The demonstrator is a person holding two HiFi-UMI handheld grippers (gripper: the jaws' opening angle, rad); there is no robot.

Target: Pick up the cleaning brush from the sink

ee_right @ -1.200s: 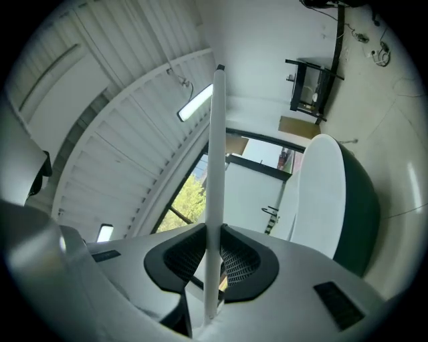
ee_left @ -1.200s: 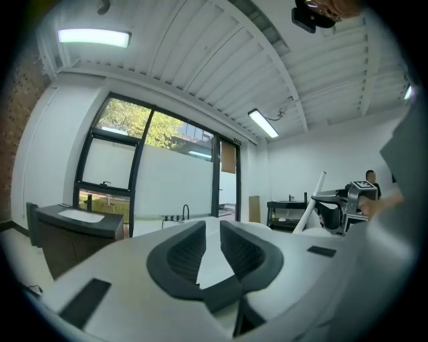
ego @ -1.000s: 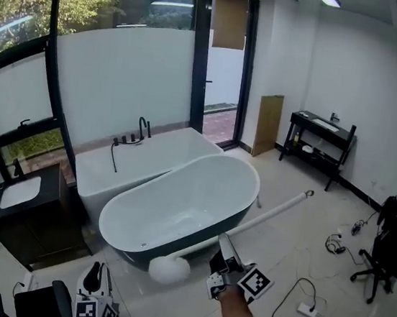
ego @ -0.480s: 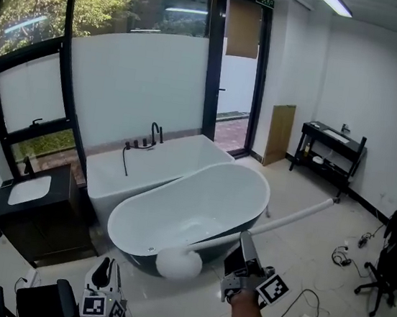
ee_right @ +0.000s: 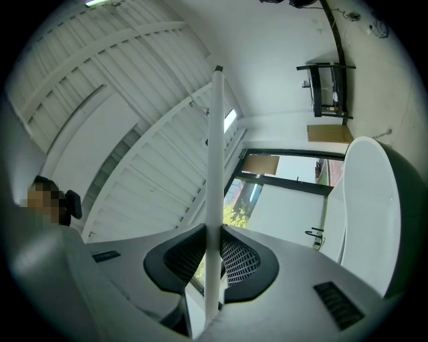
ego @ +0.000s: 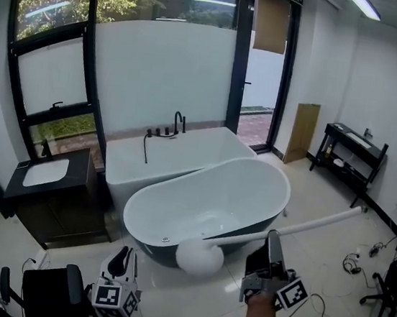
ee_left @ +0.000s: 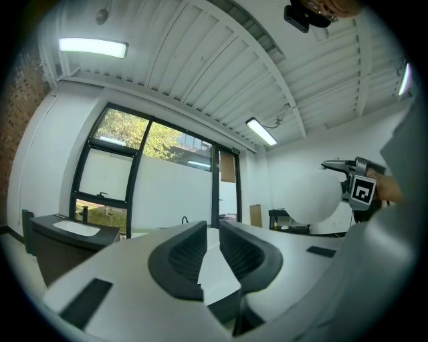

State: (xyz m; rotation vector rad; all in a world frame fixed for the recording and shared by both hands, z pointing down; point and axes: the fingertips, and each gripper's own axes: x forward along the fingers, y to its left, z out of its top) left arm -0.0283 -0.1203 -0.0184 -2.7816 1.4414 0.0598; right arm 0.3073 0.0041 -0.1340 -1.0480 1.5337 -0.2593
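While clamping the brush (ego: 200,257) by its pole in the jaws of the right gripper (ee_right: 212,250), head aloft beside the tub (ego: 215,200), lifting slowly against the long lever and carrying nothing in the left gripper (ee_left: 208,250), jaws just closing slightly yet apart.

Tiled floor (ego: 187,299) under oval bathtub (ego: 211,201)

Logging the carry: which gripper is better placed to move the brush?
Right: the right gripper is clamped on the brush handle. The left gripper sits low, its jaws just narrowing with nothing between them.
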